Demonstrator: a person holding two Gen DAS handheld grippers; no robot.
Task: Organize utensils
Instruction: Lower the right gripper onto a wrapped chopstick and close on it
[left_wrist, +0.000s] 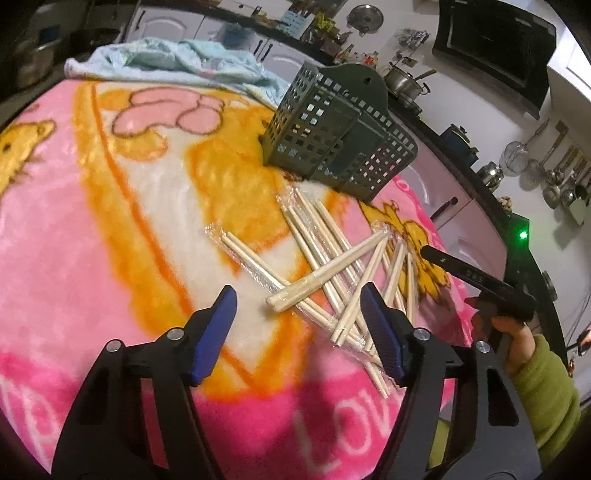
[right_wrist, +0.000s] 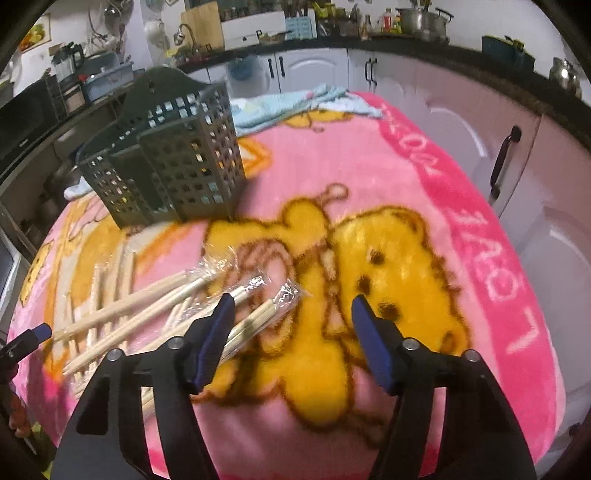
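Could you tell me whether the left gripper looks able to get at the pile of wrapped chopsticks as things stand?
Probably yes. The left gripper is open right over the near end of the wrapped chopsticks on the blanket, with nothing between. The holder stands well behind the pile.

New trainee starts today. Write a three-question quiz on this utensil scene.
1. True or false: the left tool is shut on a pair of chopsticks.
2. Where does the holder stand?
A. on the blanket, beyond the chopsticks
B. on the kitchen counter
C. inside a drawer
3. Fill in: most of the chopsticks lie in clear ____ wrappers.

Key
1. False: both pads are apart, above the pile, nothing gripped. The right tool is open too.
2. A
3. plastic
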